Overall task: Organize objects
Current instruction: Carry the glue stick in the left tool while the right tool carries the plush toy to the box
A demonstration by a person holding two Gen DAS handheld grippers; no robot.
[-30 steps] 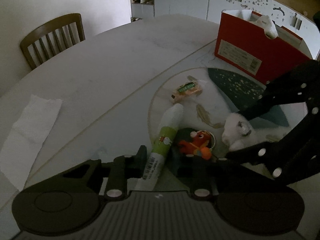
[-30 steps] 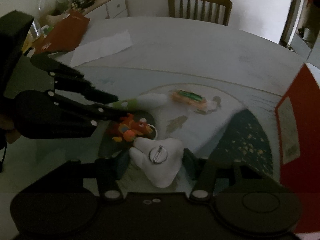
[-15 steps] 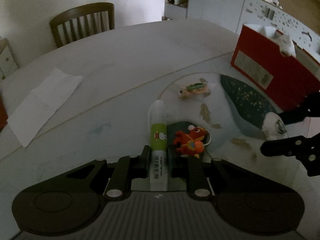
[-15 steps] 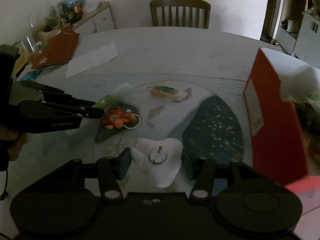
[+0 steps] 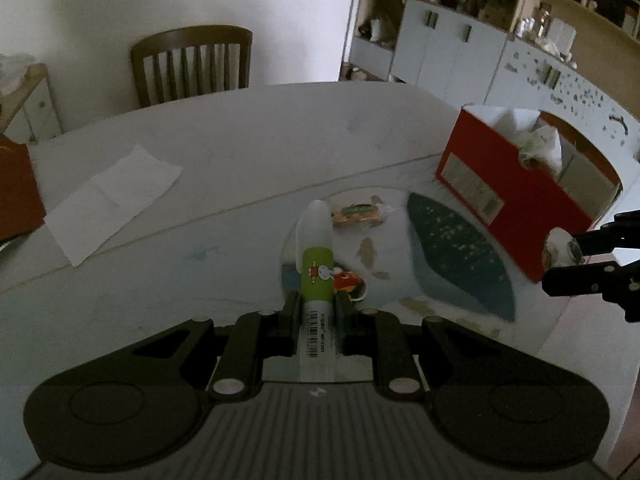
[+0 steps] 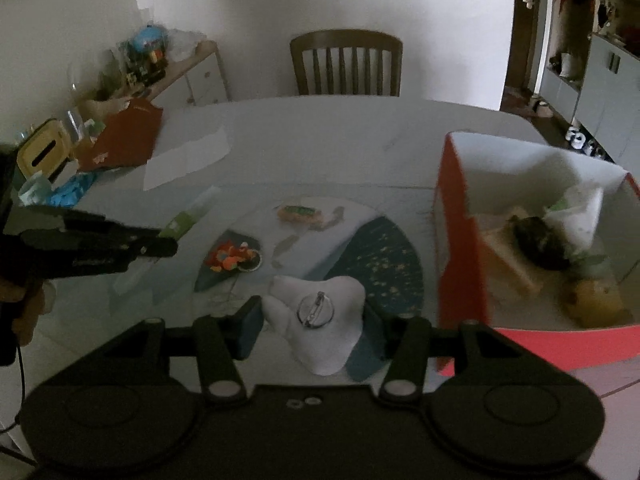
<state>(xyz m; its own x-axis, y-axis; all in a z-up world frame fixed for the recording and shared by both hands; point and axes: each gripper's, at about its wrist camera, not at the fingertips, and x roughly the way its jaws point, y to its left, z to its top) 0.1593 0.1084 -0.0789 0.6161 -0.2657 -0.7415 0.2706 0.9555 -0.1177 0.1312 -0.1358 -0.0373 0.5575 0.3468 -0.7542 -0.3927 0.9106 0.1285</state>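
While both items are carried, a glue stick (image 5: 317, 252) is clamped in the left gripper (image 5: 316, 312), a plush (image 6: 320, 316) in the right gripper (image 6: 314, 320); release over the box (image 6: 456, 240) is judged next.

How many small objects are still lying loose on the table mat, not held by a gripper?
2: the wrapped snack near the mat's far edge, and the orange toy keychain nearer the left gripper. Others may be hidden behind the grippers.

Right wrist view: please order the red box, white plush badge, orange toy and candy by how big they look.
1. Red box
2. White plush badge, enlarged by nearness to the camera
3. Orange toy and candy: too alike to rank
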